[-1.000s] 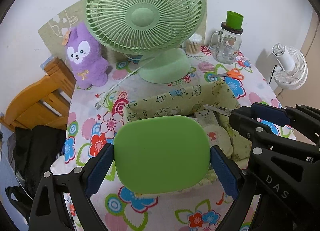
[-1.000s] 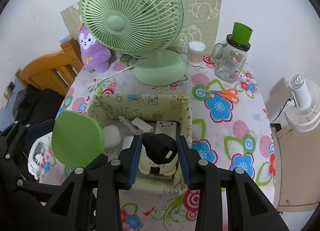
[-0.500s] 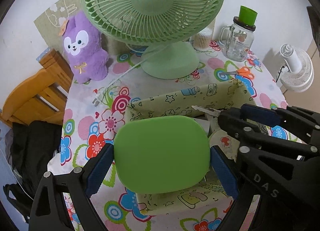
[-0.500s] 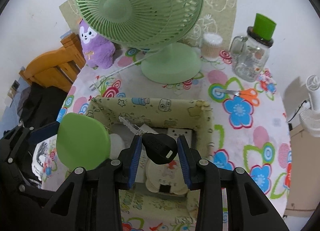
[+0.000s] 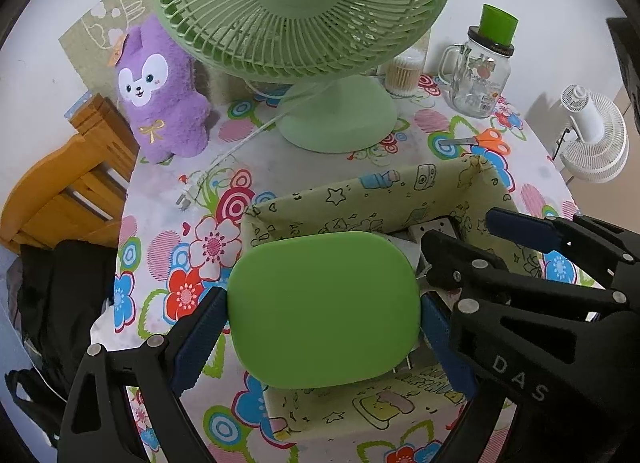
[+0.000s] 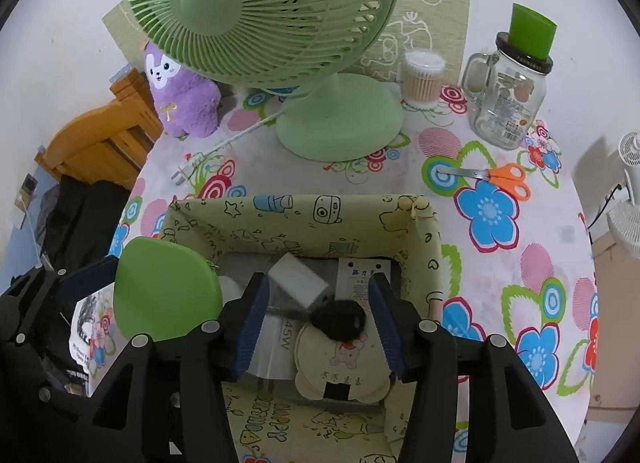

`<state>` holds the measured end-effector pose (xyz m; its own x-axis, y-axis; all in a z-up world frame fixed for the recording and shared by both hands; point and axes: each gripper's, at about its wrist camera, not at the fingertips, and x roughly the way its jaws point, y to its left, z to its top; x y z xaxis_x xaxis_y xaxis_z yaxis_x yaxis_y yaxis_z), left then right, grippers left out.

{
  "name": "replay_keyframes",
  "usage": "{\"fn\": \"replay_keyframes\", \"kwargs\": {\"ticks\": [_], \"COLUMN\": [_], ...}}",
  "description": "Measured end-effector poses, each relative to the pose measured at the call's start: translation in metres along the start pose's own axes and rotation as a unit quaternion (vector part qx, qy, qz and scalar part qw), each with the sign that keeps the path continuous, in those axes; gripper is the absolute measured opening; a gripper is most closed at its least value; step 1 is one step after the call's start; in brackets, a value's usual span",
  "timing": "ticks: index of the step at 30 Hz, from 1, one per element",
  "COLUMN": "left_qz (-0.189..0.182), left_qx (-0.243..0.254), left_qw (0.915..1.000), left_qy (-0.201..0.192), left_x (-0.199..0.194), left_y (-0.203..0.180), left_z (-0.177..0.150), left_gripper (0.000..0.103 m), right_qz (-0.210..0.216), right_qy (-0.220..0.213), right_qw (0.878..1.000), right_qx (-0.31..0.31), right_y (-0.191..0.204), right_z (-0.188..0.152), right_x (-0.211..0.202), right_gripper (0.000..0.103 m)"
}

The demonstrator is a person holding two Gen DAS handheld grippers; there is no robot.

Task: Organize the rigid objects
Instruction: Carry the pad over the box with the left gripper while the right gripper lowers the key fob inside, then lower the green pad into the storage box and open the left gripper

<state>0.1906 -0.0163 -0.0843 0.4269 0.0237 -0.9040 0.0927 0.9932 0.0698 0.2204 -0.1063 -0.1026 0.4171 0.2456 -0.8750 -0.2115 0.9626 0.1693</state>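
Key (image 6: 339, 319) dropped into box (image 6: 428, 247); fan (image 6: 256, 15) behind.

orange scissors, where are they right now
The orange scissors lie flat on the flowered tablecloth at the right, just beyond the fabric box and in front of the glass jar.

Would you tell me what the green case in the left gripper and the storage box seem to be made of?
Green case: likely smooth matte plastic or silicone, with an even, seamless surface and rounded corners. Storage box: apparently printed fabric, with soft, slightly sagging walls and wrinkled corners.
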Motion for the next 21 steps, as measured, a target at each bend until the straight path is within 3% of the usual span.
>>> {"fn": "replay_keyframes", "kwargs": {"ticks": [9, 21], "left_qz": [-0.019, -0.043], "left_qx": [0.012, 0.033], "left_qw": [0.9997, 0.9985], "left_qy": [-0.005, -0.004], "left_x": [0.000, 0.012], "left_y": [-0.018, -0.043], "left_z": [0.008, 0.014], "left_gripper": [0.096, 0.096], "right_qz": [-0.037, -0.066], "right_qy": [-0.024, -0.021], "right_qw": [0.999, 0.996], "right_qx": [0.006, 0.055], "right_y": [-0.018, -0.051], "right_z": [-0.002, -0.014], "right_x": [-0.024, -0.035], "right_gripper": [0.078, 0.081]}}
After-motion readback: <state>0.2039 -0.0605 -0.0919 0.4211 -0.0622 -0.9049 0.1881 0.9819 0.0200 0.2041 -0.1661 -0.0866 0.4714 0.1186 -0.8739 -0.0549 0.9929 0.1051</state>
